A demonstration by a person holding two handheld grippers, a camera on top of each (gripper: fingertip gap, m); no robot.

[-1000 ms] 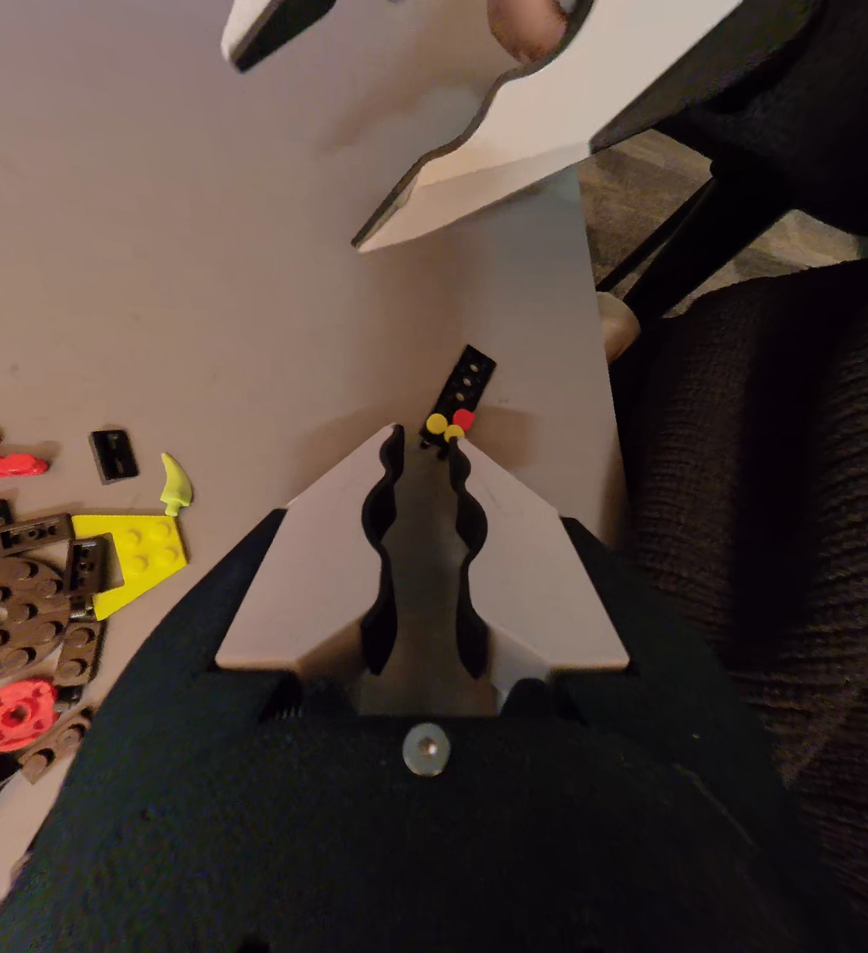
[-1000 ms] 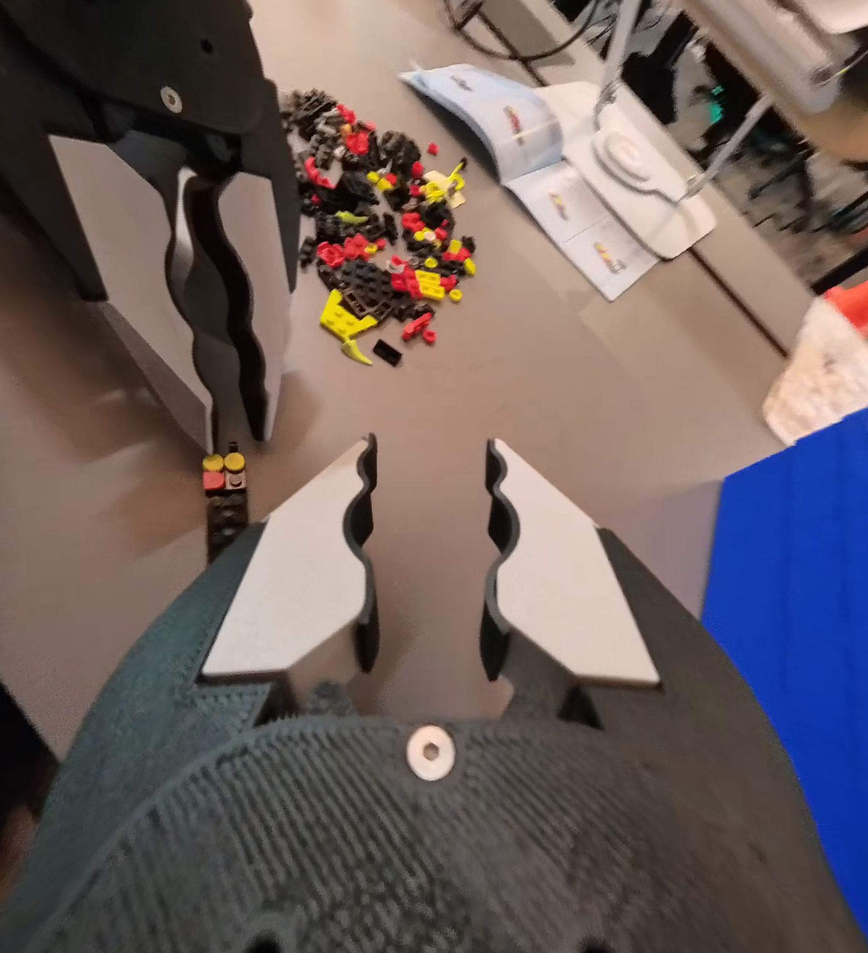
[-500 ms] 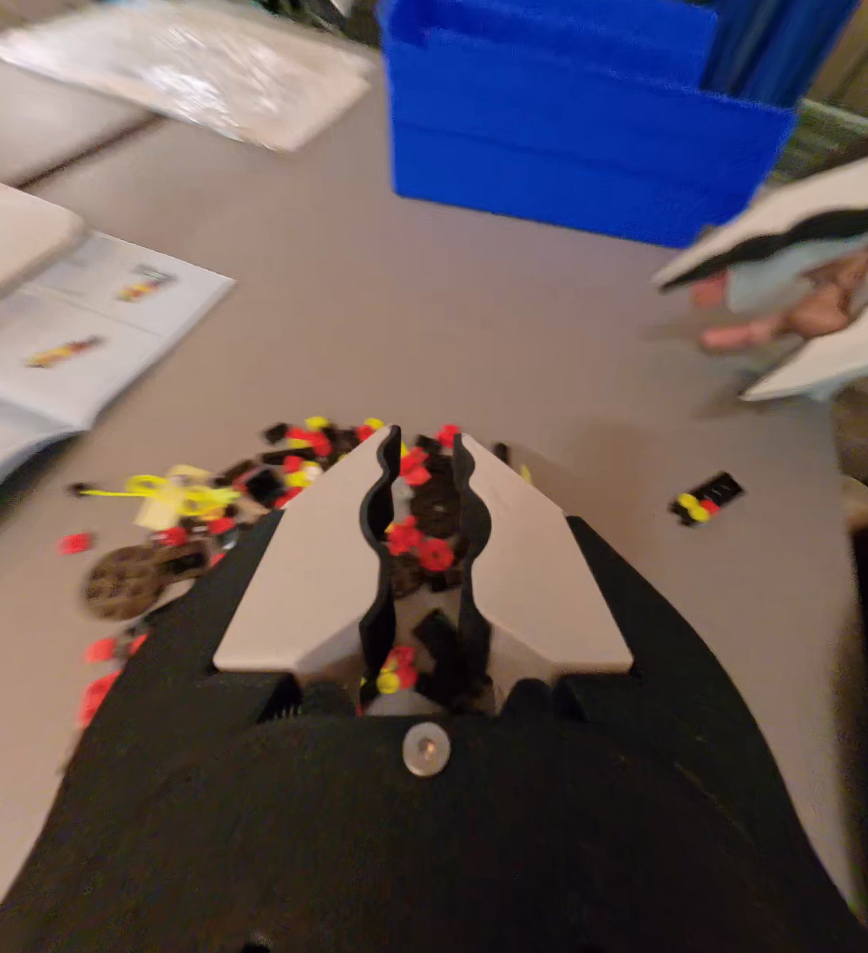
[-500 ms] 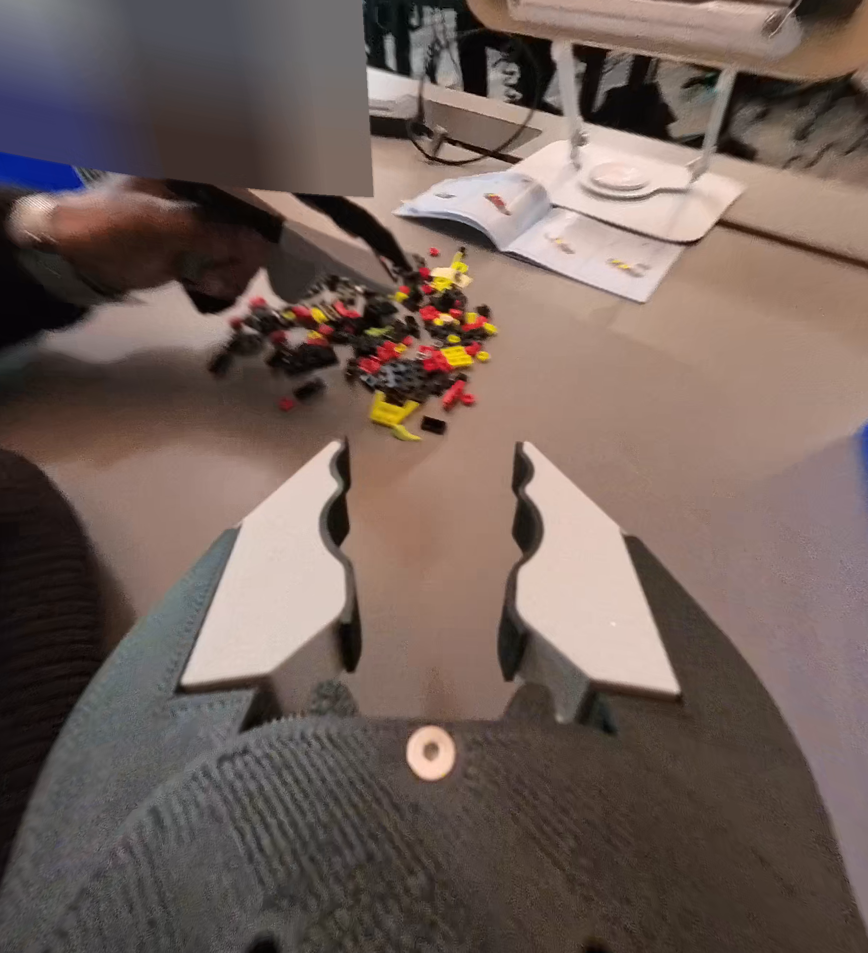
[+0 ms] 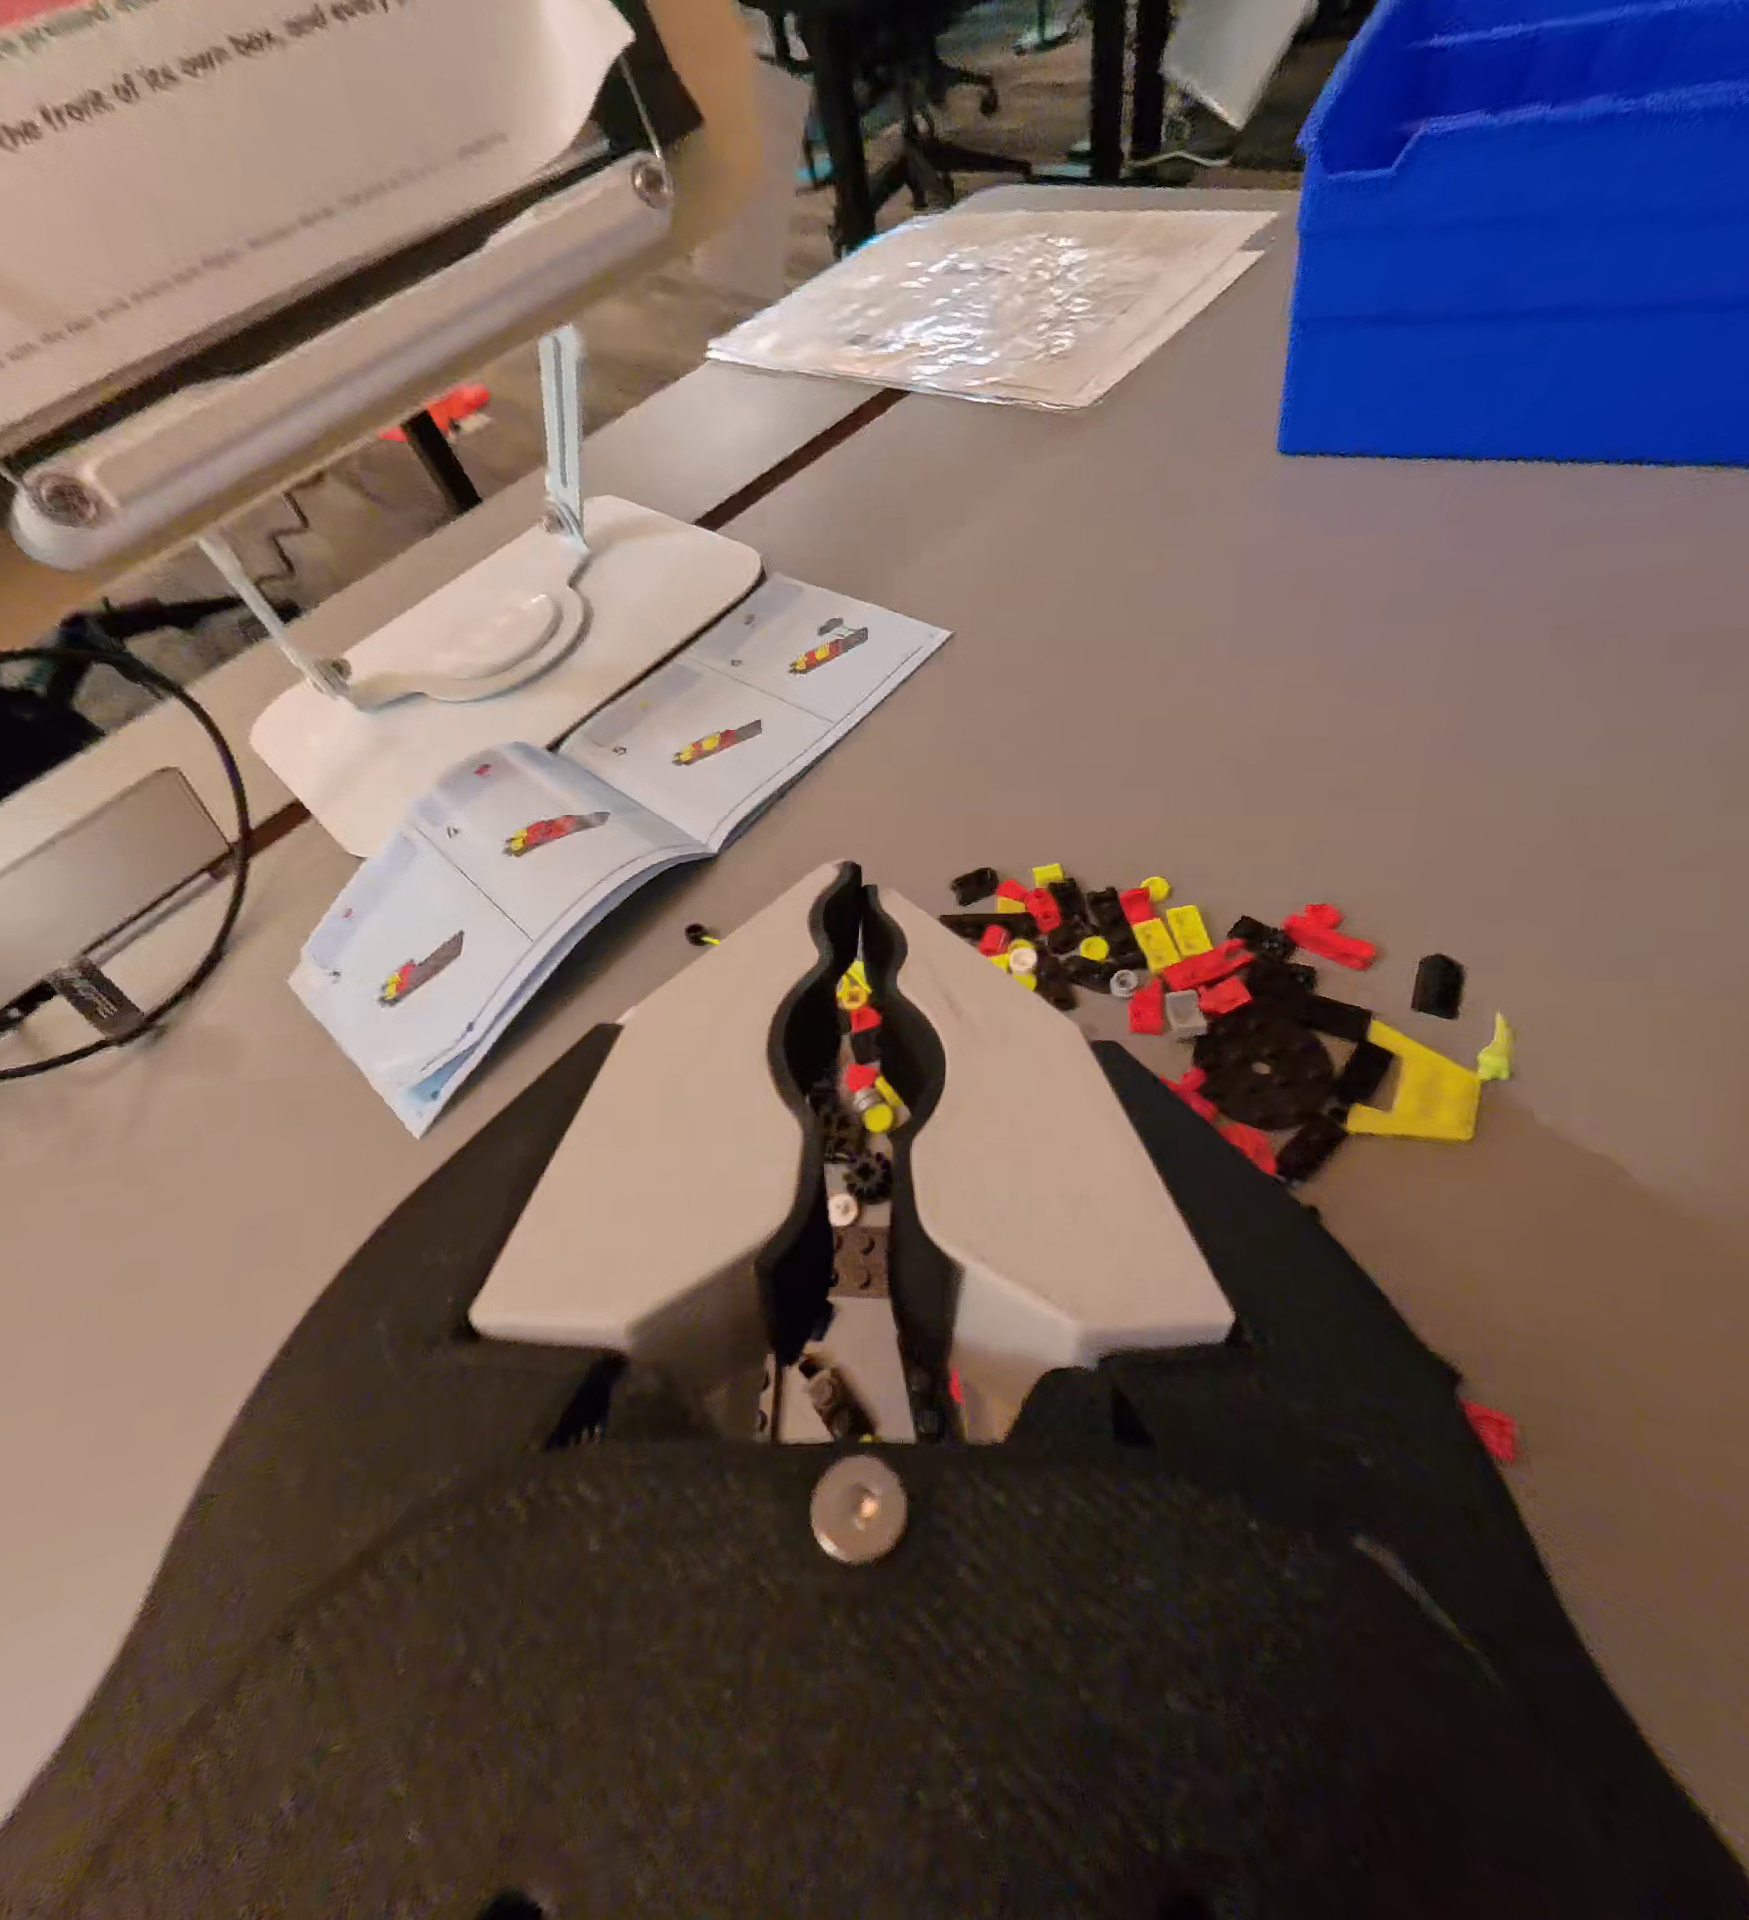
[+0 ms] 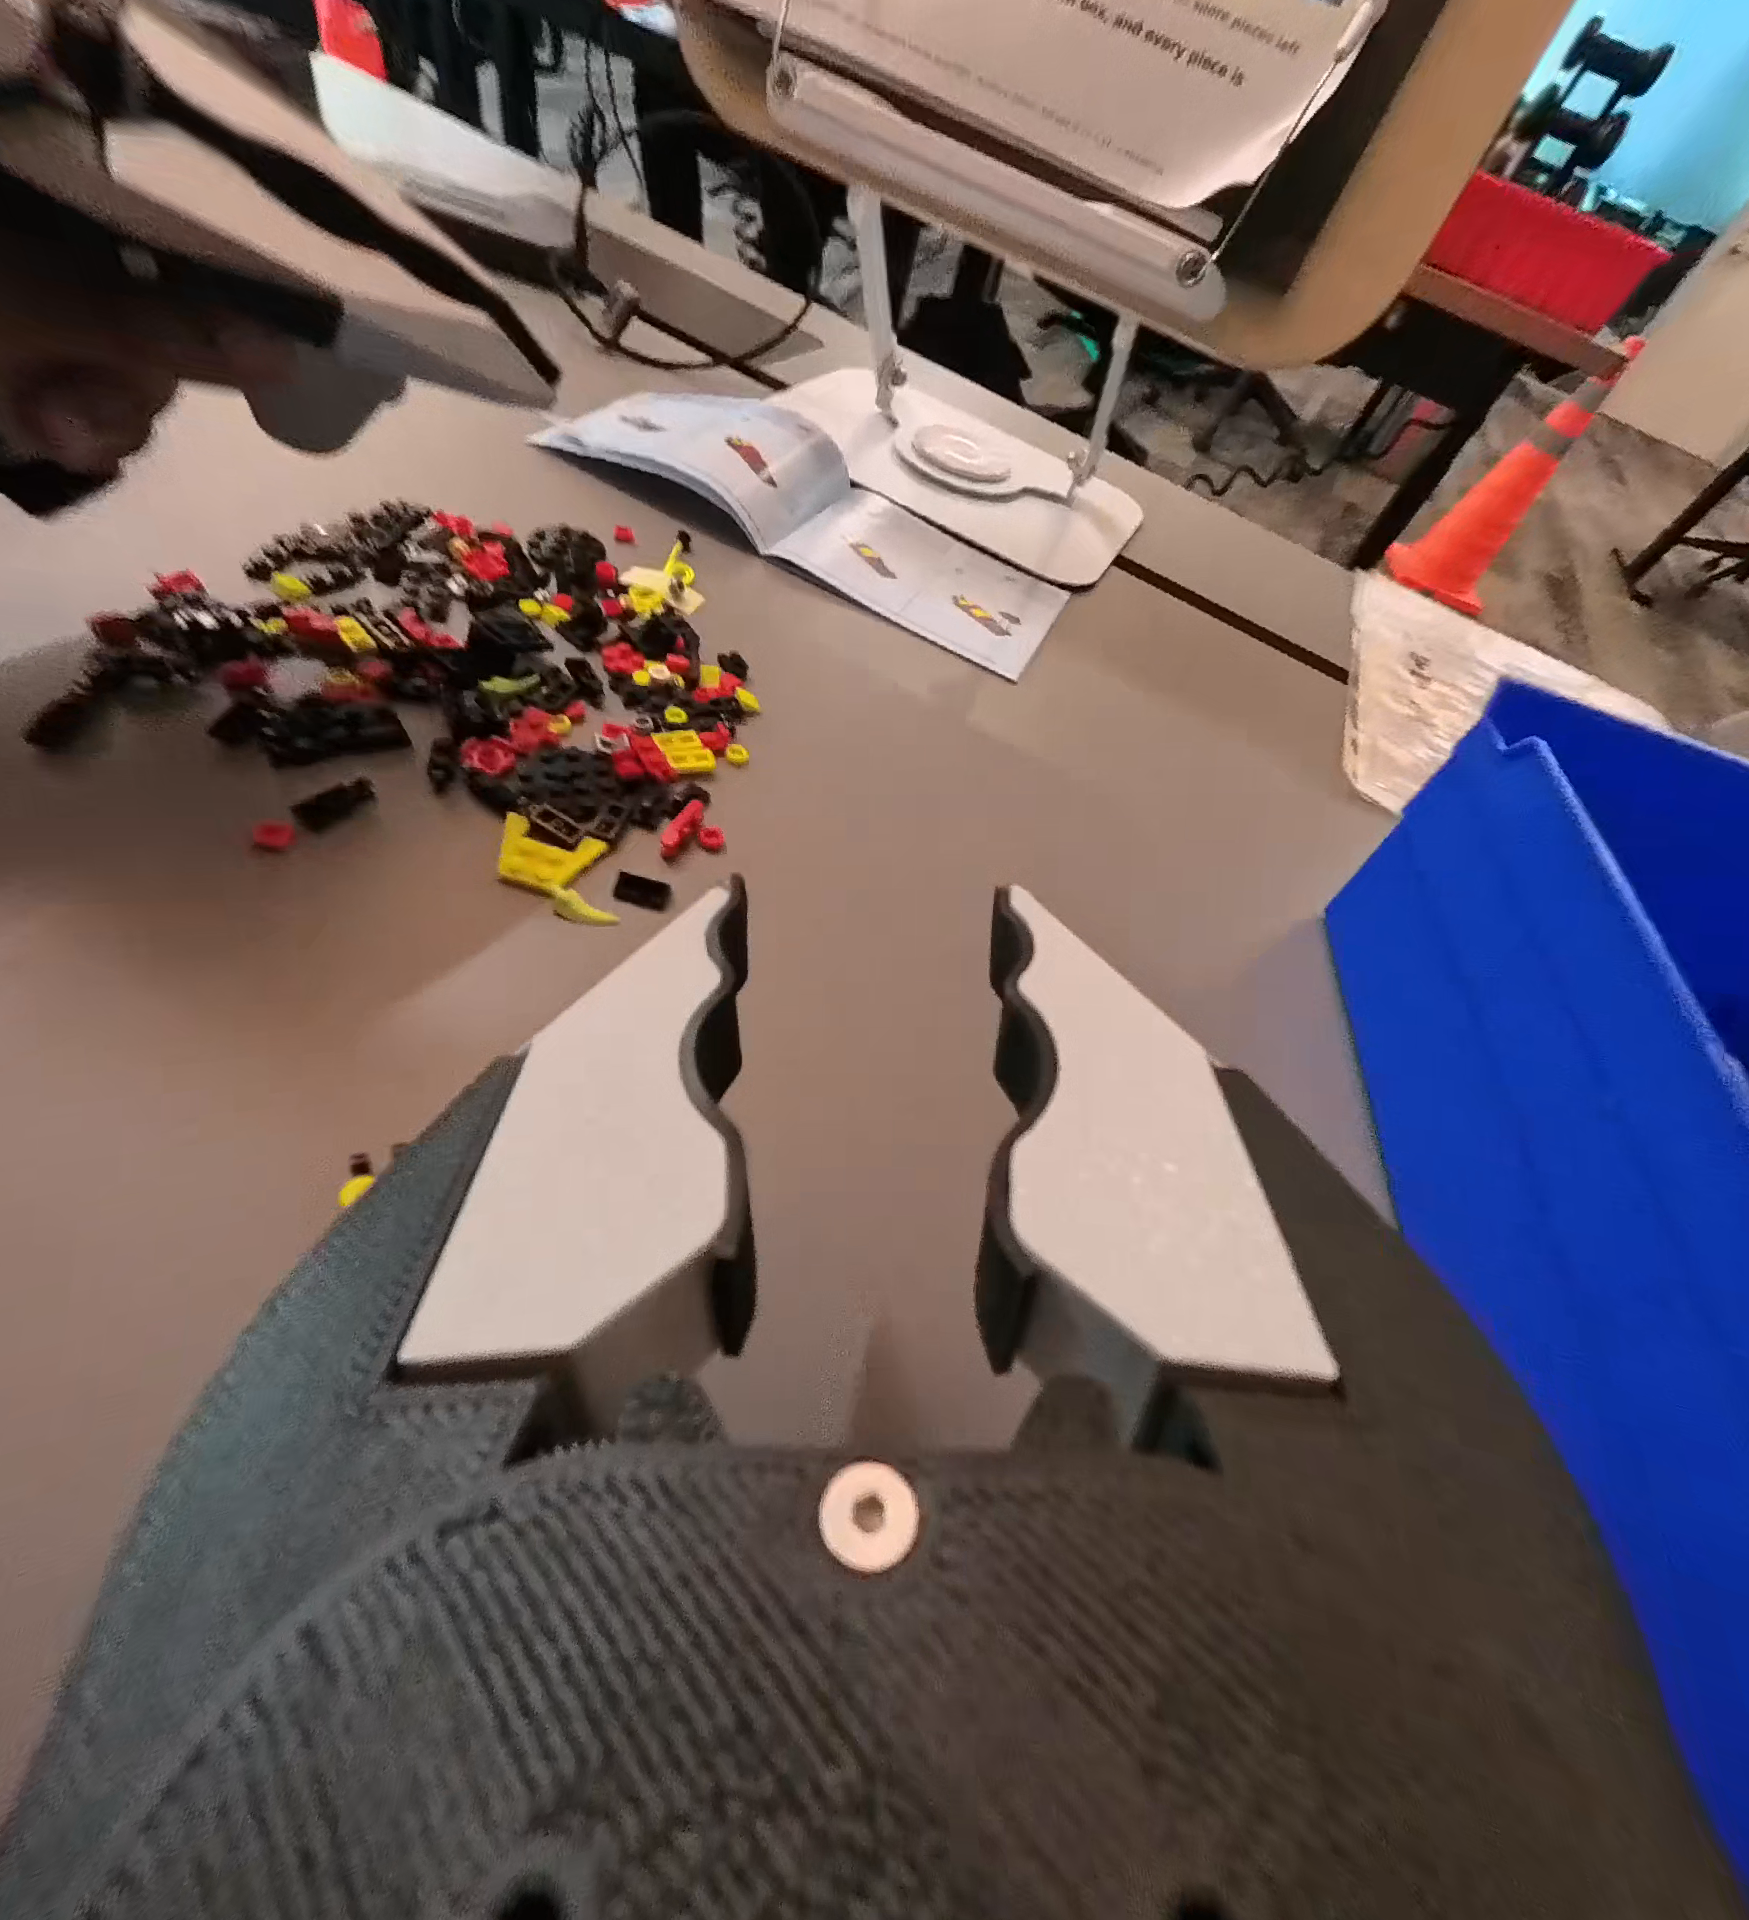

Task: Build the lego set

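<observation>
Loose Lego pieces (image 5: 1213,987) in black, red and yellow lie in a pile on the grey table (image 5: 1369,675). My left gripper (image 5: 854,883) hovers over the pile's left part with its fingertips shut together; I see nothing between them, only pieces on the table below. It also shows blurred at the top left of the right wrist view (image 6: 537,379). My right gripper (image 6: 868,904) is open and empty above bare table, right of the pile (image 6: 454,665). A small black piece with a yellow stud (image 6: 356,1179) peeks out beside its left finger.
An open instruction booklet (image 5: 621,831) lies past the pile, with a white stand (image 5: 496,644) behind it. A blue bin (image 6: 1628,1039) stands close on the right. A clear plastic bag (image 5: 995,301) lies at the back. An orange cone (image 6: 1483,509) stands on the floor. The tips of one gripper are about 20 cm away from the tips of the other.
My left gripper swung away from the small black assembly at the table edge to above the pile, and its narrow gap closed. My right gripper stayed open and turned toward the pile.
</observation>
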